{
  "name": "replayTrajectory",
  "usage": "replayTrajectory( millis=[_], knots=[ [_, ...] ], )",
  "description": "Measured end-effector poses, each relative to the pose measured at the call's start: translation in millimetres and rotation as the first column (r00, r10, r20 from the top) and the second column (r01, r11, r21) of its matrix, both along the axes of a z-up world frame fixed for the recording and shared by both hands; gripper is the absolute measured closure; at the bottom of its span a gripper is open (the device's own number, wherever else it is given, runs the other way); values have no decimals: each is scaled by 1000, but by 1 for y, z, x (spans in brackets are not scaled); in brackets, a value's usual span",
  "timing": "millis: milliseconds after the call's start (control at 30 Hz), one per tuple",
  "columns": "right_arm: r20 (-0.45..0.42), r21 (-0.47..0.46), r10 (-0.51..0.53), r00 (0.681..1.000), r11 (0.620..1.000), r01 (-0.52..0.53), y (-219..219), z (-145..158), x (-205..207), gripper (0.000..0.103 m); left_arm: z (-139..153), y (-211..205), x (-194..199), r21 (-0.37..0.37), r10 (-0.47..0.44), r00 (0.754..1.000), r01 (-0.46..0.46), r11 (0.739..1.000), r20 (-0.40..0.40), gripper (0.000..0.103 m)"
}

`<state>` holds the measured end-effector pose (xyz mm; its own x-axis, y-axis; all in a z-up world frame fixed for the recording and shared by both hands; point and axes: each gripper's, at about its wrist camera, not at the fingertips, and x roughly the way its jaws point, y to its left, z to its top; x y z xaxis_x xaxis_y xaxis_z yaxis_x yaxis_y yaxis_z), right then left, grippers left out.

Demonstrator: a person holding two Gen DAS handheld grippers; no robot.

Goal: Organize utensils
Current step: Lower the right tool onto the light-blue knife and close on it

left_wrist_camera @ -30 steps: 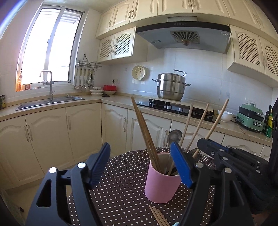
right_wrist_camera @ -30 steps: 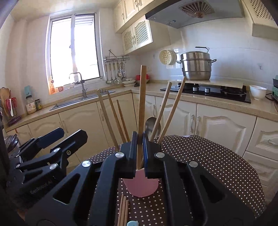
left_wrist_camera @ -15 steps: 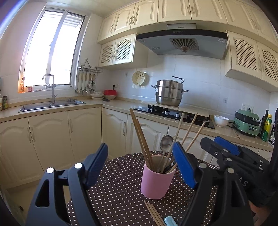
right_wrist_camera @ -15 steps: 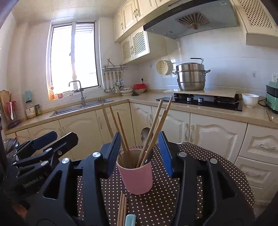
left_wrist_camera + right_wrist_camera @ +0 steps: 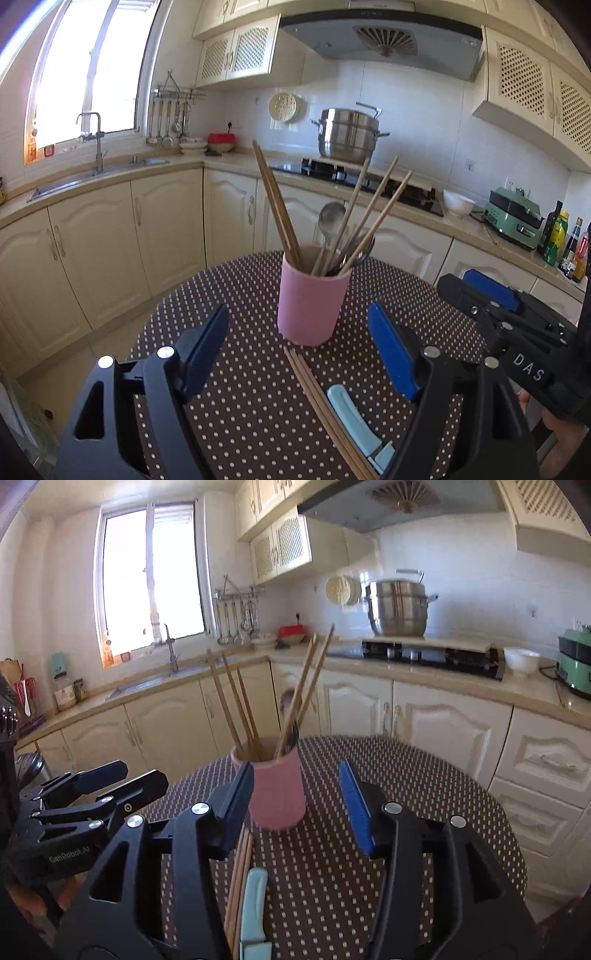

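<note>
Loose wooden chopsticks (image 5: pixel 325 406) lie flat on the table, just in front of the pink cup (image 5: pixel 312 299), beside a pale blue knife (image 5: pixel 354 417). They look light, stiff and thin, likely to roll or slip apart, so a pinch across the middle of the bundle seems safest. They are plain tan sticks lying side by side. The cup stands upright and holds more chopsticks and a metal spoon (image 5: pixel 330 221). The table wears a brown cloth with white dots (image 5: pixel 240 424). The left gripper (image 5: pixel 299 354) is wide open and empty. The right gripper (image 5: pixel 295 808) is opening, nothing between its blue pads. Kitchen cabinets and a steel pot (image 5: pixel 349 134) stand behind.
</note>
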<state>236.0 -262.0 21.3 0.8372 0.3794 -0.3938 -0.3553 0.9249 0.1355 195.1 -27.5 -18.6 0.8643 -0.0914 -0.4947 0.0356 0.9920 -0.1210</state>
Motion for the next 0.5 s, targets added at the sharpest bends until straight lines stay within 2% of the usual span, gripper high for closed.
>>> replayTrajectory(
  millis=[200, 300, 500],
  knots=[
    [-172, -54, 37, 984, 997, -46, 2, -44, 2, 53, -50, 3, 10, 15, 17, 979, -15, 1000, -202, 27],
    [-244, -85, 66, 968, 992, -89, 9, -64, 2, 53, -65, 12, 9, -4, 44, 966, -46, 999, -256, 27],
    [-342, -140, 134, 930, 971, -192, 35, -91, 2, 53, -81, 25, 6, -13, 67, 952, -74, 997, -297, 27]
  ],
)
